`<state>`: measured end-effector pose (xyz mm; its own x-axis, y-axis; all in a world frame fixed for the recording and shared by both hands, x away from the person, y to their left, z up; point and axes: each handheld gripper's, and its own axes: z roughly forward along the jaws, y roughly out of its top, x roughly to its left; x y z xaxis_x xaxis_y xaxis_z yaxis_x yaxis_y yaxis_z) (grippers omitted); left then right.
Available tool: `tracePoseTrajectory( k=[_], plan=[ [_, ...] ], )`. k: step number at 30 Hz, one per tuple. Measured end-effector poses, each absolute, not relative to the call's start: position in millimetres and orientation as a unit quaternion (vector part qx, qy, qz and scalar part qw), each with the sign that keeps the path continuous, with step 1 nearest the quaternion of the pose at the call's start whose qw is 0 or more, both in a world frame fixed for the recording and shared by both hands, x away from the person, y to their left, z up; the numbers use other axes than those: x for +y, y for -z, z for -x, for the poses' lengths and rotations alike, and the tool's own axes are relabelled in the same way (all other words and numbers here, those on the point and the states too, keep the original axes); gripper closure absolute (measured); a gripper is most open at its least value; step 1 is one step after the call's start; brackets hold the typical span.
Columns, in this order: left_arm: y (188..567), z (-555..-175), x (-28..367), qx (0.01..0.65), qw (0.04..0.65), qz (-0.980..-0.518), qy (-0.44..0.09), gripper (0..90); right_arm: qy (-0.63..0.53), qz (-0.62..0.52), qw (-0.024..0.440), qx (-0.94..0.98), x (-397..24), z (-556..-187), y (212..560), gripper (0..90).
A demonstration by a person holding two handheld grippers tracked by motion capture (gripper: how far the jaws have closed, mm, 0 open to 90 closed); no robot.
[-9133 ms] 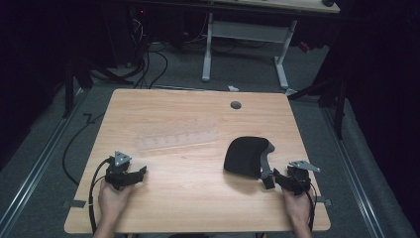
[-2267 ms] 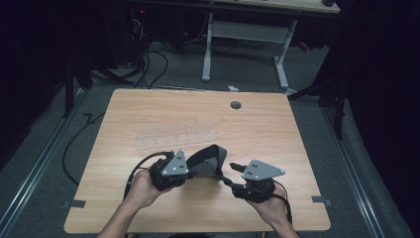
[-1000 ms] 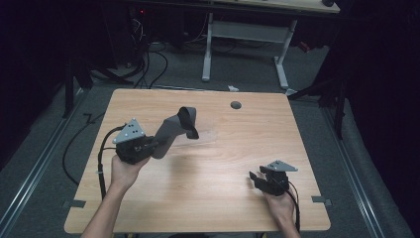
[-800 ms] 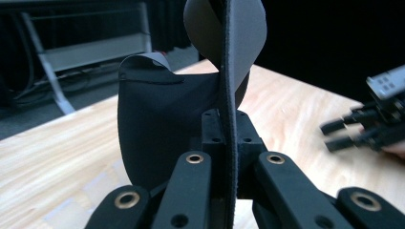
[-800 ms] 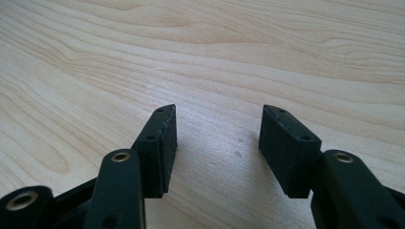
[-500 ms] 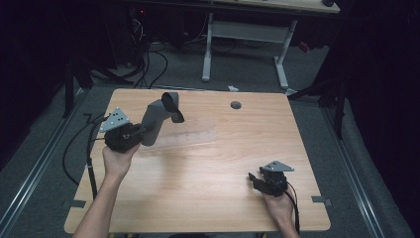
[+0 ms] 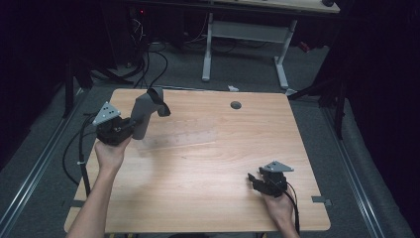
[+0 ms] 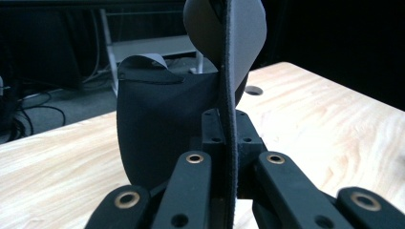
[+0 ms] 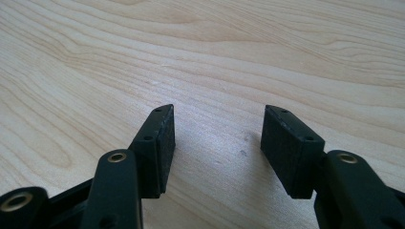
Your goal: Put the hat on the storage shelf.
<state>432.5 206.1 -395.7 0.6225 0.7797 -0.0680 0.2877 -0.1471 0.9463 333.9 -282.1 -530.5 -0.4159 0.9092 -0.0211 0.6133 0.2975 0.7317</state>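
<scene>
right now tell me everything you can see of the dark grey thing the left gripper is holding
The dark grey, soft, fabric-looking pouch-like piece is clamped in the left gripper, whose jaws pinch a thin stitched edge between them. It is lifted off the light wooden table, angled up and away from the hand, over the table's far-left corner. A flap or strap loop curls at its top end. In the left gripper view it has a rounded, cupped body with a folded rim. Nothing but the jaws touches it.

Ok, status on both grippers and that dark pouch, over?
Left gripper shut on dark pouch, lifted over table's far-left corner. Right gripper open, low over bare wood. Clear tray lies mid-table.
</scene>
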Motion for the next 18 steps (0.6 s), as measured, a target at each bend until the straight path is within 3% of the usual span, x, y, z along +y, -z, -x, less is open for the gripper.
tracePoseTrajectory(
  k=[18],
  plan=[
    [420,-456,213,0.381,0.547,-0.71,-0.226,87.0,-0.33,-0.492,0.224,0.774,-282,-334,531,45.7]
  ],
)
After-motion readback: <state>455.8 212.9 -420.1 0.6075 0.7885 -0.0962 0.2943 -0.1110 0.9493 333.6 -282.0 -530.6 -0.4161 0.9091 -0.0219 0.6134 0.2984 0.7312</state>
